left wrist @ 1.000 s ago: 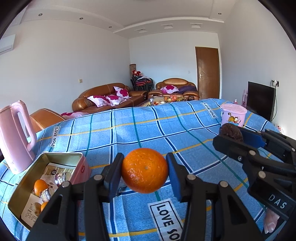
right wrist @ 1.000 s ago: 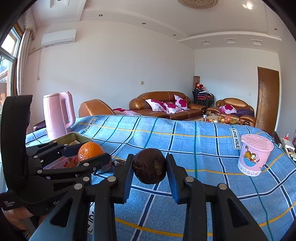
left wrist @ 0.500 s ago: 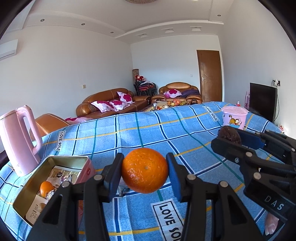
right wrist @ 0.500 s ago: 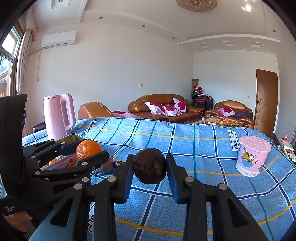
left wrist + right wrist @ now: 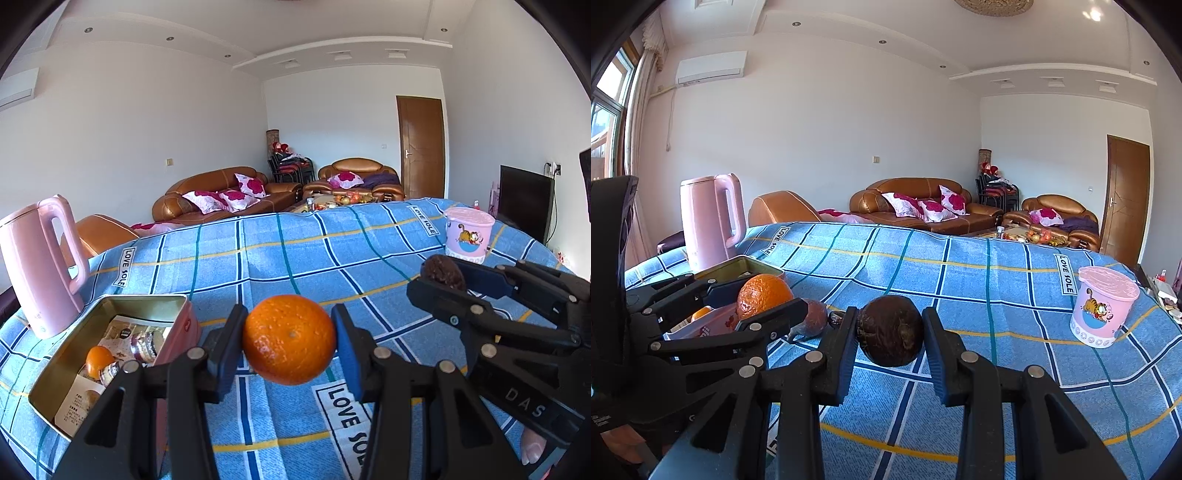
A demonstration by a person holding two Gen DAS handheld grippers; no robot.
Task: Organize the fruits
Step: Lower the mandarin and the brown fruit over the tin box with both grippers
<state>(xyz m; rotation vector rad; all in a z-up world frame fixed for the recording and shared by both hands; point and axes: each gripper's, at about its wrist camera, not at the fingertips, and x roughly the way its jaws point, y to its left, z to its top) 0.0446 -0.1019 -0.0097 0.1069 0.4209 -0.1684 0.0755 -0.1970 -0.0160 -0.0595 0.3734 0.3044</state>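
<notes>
- The left hand-held gripper (image 5: 289,341) clamps an orange (image 5: 289,339) between its blue pads, holding it in the air above the desk (image 5: 295,251), which is covered by a blue checked cloth.
- The right hand-held gripper (image 5: 890,338) is closed on a dark brown round fruit (image 5: 891,331), possibly a passion fruit, also lifted clear of the cloth; the two tools sit side by side, near each other.
- Just left of the left tool lies an open gold tin (image 5: 107,354) with a pink outer wall. It already holds a small orange (image 5: 98,360), a shiny wrapped item and printed paper.
- In the right wrist view, a reddish-brown fruit (image 5: 812,323) rests on the cloth close to the tin, partly hidden behind the left tool.
- Farther out stand a pink kettle (image 5: 38,266) behind the tin and a pink Garfield tub (image 5: 1102,306) well apart to the right.
- Judging by this, the sorting is partly done: one fruit is in the tin, two are in transit, and at least one remains on the cloth.
</notes>
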